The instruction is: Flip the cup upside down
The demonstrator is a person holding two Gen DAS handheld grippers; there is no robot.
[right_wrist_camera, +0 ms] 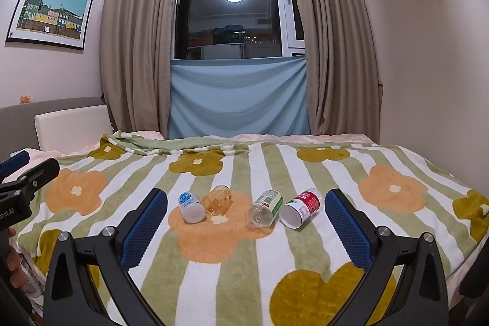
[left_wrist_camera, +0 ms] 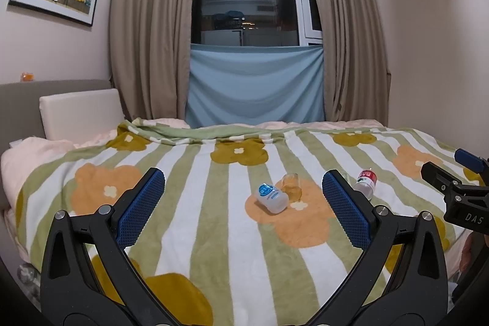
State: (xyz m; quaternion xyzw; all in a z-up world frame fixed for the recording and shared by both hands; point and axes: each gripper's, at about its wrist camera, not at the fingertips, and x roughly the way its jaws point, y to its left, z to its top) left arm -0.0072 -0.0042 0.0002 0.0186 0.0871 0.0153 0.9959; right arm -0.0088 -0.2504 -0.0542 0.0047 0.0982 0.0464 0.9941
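Observation:
Several small cups lie on their sides on the flowered blanket [right_wrist_camera: 244, 258]. From left to right in the right wrist view: a white cup with a blue label [right_wrist_camera: 191, 206], an amber see-through cup [right_wrist_camera: 217, 199], a clear cup with a green label [right_wrist_camera: 265, 211] and a cup with a red and white label [right_wrist_camera: 301, 207]. In the left wrist view I see the blue-label cup [left_wrist_camera: 271, 197], the amber cup [left_wrist_camera: 292, 186] and the red-label cup [left_wrist_camera: 365, 181]. My left gripper [left_wrist_camera: 241, 203] is open and empty, short of the cups. My right gripper [right_wrist_camera: 246, 219] is open and empty, short of the cups.
The bed runs back to a window with beige curtains [right_wrist_camera: 137, 45] and a blue cloth [right_wrist_camera: 238, 93]. A grey headboard and white cushion [right_wrist_camera: 71, 124] stand at the left. A wall is at the right. The bed's front edge is near both grippers.

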